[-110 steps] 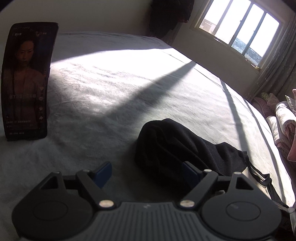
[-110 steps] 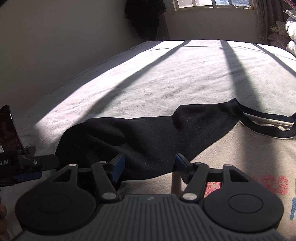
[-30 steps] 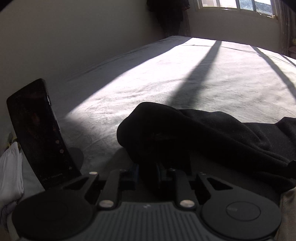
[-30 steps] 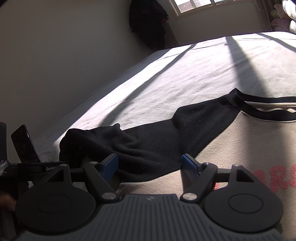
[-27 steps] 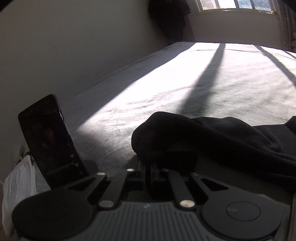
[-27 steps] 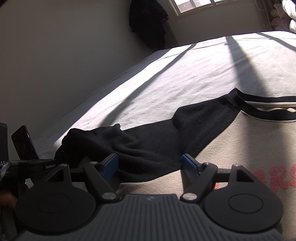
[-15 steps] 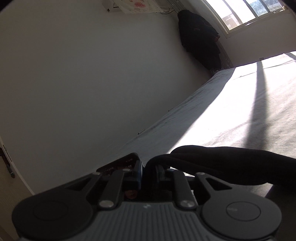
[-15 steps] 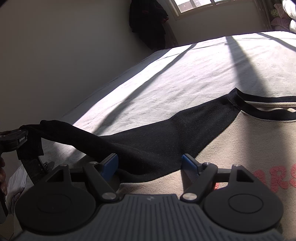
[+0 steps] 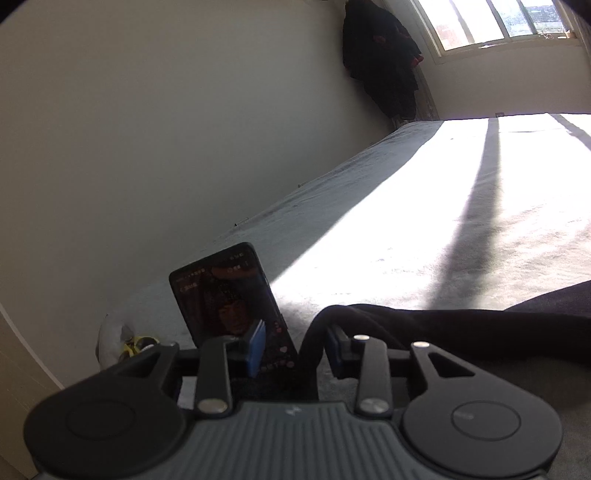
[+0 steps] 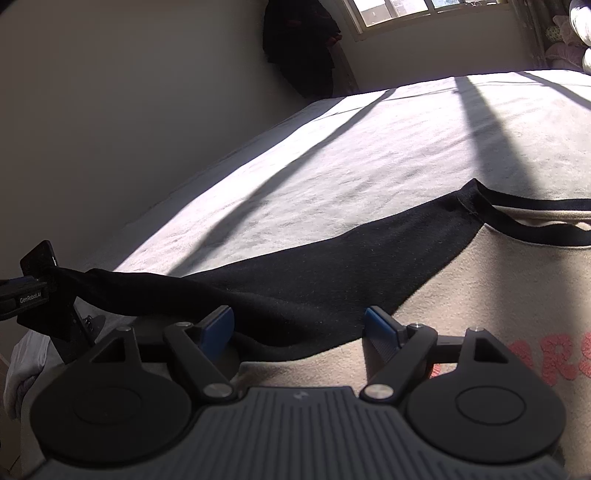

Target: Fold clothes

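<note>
Your left tool has its blue pads parted, and the cuff end of the black sleeve drapes loose against the right-hand pad rather than being pinched; from the right wrist view that same cuff hangs off the left tool's tip, lifted clear of the bed. Your right tool hovers with its jaws wide apart and nothing between them, poised over the seam where the sleeve meets the beige body of the raglan sweatshirt. That garment lies face up on the pale grey bed, black neckband toward the window, pink lettering just right of your tool, the sleeve stretched out long to the left. Judge it soft and light, fleecy enough not to slip but floppy: it will sag wherever it is unsupported, so take hold at the firmer ribbed cuff and at the shoulder seam, not mid-sleeve. Mind the dark smartphone propped upright on a stand right beside the cuff; a swinging sleeve could tip it over. White bundled cloth sits at the bed's edge past the phone, and dark clothing hangs in the far corner by the window, well out of your way.
</note>
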